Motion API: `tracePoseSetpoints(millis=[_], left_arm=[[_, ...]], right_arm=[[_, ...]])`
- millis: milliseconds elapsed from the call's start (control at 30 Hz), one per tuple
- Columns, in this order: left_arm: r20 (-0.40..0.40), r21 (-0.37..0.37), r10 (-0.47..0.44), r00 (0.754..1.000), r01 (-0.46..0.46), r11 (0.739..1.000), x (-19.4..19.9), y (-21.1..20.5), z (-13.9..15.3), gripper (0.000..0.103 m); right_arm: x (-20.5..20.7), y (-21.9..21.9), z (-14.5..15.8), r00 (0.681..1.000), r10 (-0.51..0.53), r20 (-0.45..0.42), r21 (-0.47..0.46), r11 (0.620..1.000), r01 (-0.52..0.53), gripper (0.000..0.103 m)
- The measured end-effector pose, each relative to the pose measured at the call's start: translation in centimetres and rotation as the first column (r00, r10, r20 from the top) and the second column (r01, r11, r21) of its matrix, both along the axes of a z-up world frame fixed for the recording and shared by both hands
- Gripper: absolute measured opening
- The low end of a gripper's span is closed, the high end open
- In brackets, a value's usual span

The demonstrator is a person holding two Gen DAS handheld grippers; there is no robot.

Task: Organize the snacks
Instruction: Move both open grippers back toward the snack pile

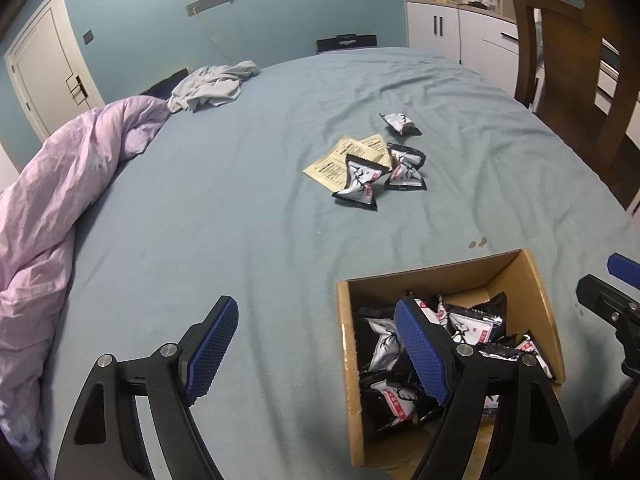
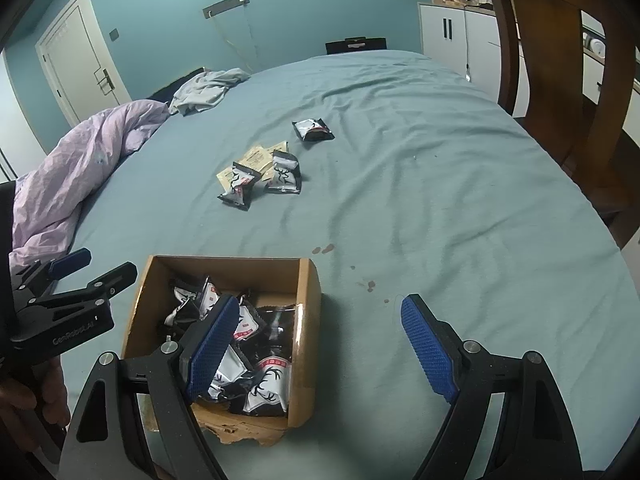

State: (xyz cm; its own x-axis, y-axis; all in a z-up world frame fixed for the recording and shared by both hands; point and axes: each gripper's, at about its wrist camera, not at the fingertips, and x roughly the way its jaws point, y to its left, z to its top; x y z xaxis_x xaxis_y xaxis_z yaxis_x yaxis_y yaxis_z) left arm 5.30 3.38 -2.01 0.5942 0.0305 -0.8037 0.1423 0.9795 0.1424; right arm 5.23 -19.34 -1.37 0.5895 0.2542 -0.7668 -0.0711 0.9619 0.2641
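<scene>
Snack packets [image 1: 357, 182] — three black-and-white pouches loose on the bedsheet [image 1: 240, 208], well beyond the cardboard box [image 1: 345, 332], two of them lying on yellow sachets [image 1: 340, 160]. Likely light, crinkly and slippery; best pinched at a crimped end seam rather than across the puffy middle. More of the same heaped inside the box. Left gripper [image 1: 320, 356] spread wide and empty, one pad over the box. Right gripper [image 2: 320, 354] also wide and empty — nothing between the pads, left pad above the box's contents.
</scene>
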Motion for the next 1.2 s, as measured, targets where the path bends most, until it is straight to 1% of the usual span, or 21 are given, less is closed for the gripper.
tracePoseSetpoints(millis=[133,267,500,633,800,1033,1200], left_arm=[[0.007,-0.01,-0.016,1.0,0.016,1.0,0.0,-0.5,0.4,0.082],[0.005,-0.017,-0.02,1.0,0.02,1.0,0.2,-0.7,0.5,0.082],[-0.021,-0.041,-0.022,1.0,0.021,0.999,0.5,-0.7,0.5,0.082],[-0.038,-0.046,-0.026,0.999,0.024,0.999,0.7,-0.8,0.4,0.082],[-0.051,-0.09,-0.031,0.998,0.026,0.996,0.8,-0.6,0.5,0.082],[-0.064,-0.105,-0.035,0.997,0.028,0.994,0.8,-0.6,0.7,0.082],[-0.057,-0.103,-0.031,0.998,0.025,0.994,1.0,-0.7,0.8,0.082]], right_arm=[[0.4,-0.3,-0.2,1.0,-0.022,-0.005,-0.006,1.0,0.022,0.083],[1.0,-0.9,-0.7,0.999,-0.042,-0.029,0.016,0.999,0.042,0.083],[1.5,-1.6,-1.0,0.996,-0.065,-0.065,0.044,0.997,0.068,0.083],[1.8,-1.5,-1.0,0.995,-0.064,-0.071,0.037,0.997,0.067,0.083],[2.1,-1.2,-1.2,0.995,-0.057,-0.085,0.021,0.998,0.059,0.083],[2.4,-0.8,-1.4,0.995,-0.05,-0.089,-0.004,0.999,0.05,0.083],[2.6,-0.7,-1.5,0.995,-0.045,-0.094,-0.013,0.999,0.044,0.083]])
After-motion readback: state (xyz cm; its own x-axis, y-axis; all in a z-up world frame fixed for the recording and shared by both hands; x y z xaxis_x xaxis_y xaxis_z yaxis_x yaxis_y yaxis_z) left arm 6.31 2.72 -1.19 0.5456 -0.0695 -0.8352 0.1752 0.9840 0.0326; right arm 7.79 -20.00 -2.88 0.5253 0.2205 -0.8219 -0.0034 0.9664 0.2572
